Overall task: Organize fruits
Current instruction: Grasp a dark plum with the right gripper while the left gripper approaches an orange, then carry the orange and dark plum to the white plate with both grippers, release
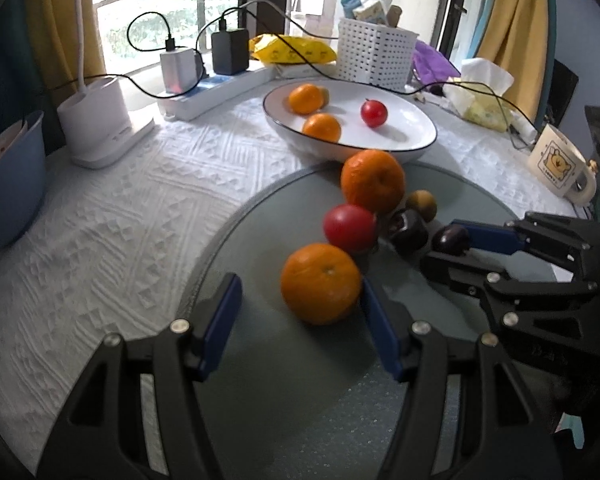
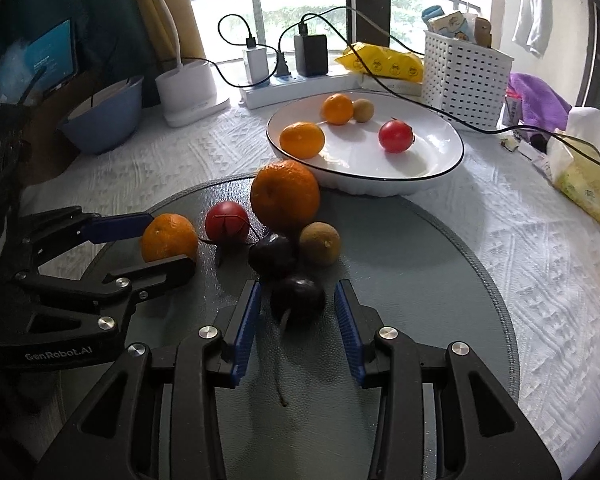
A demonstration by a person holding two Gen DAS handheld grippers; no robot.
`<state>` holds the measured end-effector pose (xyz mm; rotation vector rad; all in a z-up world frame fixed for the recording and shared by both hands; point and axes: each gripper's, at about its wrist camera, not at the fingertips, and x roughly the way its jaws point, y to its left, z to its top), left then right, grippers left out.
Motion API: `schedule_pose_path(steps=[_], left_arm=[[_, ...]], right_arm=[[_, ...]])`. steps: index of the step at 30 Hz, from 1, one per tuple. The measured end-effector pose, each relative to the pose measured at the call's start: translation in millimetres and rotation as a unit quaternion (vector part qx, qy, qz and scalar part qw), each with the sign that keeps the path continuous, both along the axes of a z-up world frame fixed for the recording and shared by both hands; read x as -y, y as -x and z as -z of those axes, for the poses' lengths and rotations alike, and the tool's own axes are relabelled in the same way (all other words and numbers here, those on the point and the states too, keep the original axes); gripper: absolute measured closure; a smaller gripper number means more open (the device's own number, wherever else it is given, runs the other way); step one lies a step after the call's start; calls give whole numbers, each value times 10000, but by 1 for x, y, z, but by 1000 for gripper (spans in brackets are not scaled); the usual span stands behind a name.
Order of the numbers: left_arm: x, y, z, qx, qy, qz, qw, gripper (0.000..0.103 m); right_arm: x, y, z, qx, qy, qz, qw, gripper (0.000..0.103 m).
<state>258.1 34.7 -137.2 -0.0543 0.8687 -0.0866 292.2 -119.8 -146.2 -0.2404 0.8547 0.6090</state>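
Note:
On a round grey mat (image 2: pixel 420 280) lie several loose fruits. A small orange (image 1: pixel 320 284) (image 2: pixel 168 238) sits between the fingers of my left gripper (image 1: pixel 300 292) (image 2: pixel 171 238), with a gap still showing at the left pad. A dark plum (image 2: pixel 298 298) (image 1: pixel 450 240) lies between the tips of my right gripper (image 2: pixel 298 286) (image 1: pixel 440 242), and neither pad touches it. Behind them are a large orange (image 2: pixel 285 194), a red fruit (image 2: pixel 227 222), a second dark plum (image 2: pixel 272 254) and a brown fruit (image 2: pixel 320 243). The white plate (image 2: pixel 440 160) beyond holds two oranges, a red fruit and a brown one.
Behind the plate stand a white slotted basket (image 2: pixel 464 80), a power strip with chargers and cables (image 2: pixel 292 84) and a yellow bag (image 2: pixel 384 62). A lamp base (image 2: pixel 188 92) and a blue bowl (image 2: pixel 104 116) sit at left, with a mug (image 1: pixel 560 168) and a tissue pack (image 2: pixel 584 176) at right.

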Motion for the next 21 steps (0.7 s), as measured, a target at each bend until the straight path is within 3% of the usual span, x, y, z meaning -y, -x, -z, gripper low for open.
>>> schedule_pose_path(steps=[3, 7, 18, 21], left_arm=[[0, 1, 0, 20, 37, 47, 10000, 48], [6, 3, -2, 84, -54, 185, 9998, 61], [14, 15, -7, 204, -132, 235, 9994, 62], [17, 21, -11, 203, 26, 298, 9993, 62]], right_arm=[[0, 1, 0, 7, 7, -4, 10000, 73], [0, 3, 0, 38, 32, -17, 10000, 74], [8, 17, -9, 143, -15, 24, 9999, 74], [10, 22, -12, 194, -37, 36, 9998, 74]])
